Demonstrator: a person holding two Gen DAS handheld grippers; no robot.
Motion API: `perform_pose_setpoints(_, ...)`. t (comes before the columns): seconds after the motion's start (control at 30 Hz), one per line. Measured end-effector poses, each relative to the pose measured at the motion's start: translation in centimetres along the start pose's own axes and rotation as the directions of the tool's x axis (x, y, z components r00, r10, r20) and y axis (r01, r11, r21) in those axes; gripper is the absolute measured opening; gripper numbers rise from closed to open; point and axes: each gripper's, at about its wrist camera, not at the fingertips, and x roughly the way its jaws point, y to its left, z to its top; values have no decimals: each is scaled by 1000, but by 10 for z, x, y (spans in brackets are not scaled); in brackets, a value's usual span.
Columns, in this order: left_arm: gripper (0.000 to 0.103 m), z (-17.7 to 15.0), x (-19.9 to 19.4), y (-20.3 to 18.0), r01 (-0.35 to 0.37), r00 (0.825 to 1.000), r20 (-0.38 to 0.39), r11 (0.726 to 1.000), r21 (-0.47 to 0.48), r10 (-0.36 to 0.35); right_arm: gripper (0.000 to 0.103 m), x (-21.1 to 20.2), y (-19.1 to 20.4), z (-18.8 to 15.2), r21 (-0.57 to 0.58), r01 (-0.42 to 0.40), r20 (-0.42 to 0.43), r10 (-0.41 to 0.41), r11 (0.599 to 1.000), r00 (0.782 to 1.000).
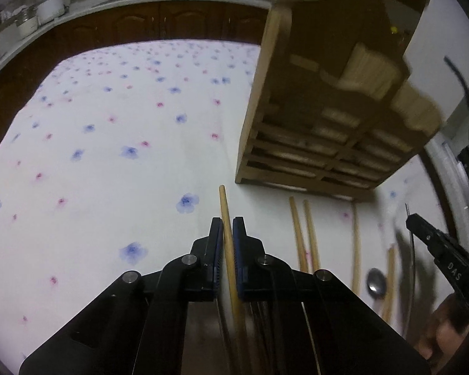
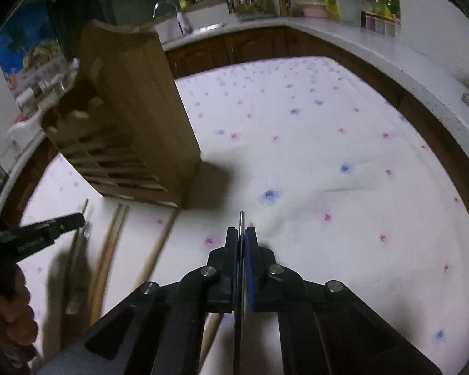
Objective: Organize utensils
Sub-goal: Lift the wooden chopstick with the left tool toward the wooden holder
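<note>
Gripping wooden stick (image 1: 227, 218) in left gripper (image 1: 227, 228), long axis running toward 12 o'clock; right gripper (image 2: 241, 234) clamping thin metal handle (image 2: 241, 218). Wooden rack (image 1: 322, 118) standing at 1 o'clock of left gripper, nearer than right.

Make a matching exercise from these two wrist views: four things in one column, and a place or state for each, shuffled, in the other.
Things:
1. left gripper
2. right gripper
3. wooden organizer
4. spoon bowl

States or places:
A. shut on a thin metal handle
B. standing on the flowered cloth
C. lying on the cloth among loose wooden sticks
D. shut on a wooden chopstick

Pairs: 1-D, 2-A, 3-B, 4-C
</note>
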Motion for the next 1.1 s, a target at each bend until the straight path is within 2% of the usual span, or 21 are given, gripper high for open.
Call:
perform_pose_setpoints(0.27, 5, -13, -77, 10, 83, 989, 129, 995, -48, -76, 4, -67, 2, 2, 36, -87, 130, 82, 996, 988)
perform_pose_setpoints(0.53, 5, -19, -147, 23, 131, 958, 263, 990, -52, -113, 4, -139, 16, 3, 5, -156, 245, 150, 988, 958)
perform_pose_setpoints(0.8, 5, -22, -181, 26, 148, 933, 337, 988, -48, -124, 4, -184, 30, 18, -37, -178, 351, 179, 983, 919)
perform_pose_setpoints(1.1, 5, -7, -199, 26, 147, 912, 393, 988, -40, -120, 4, -190, 39, 41, -52, -194, 393, 198, 980, 898)
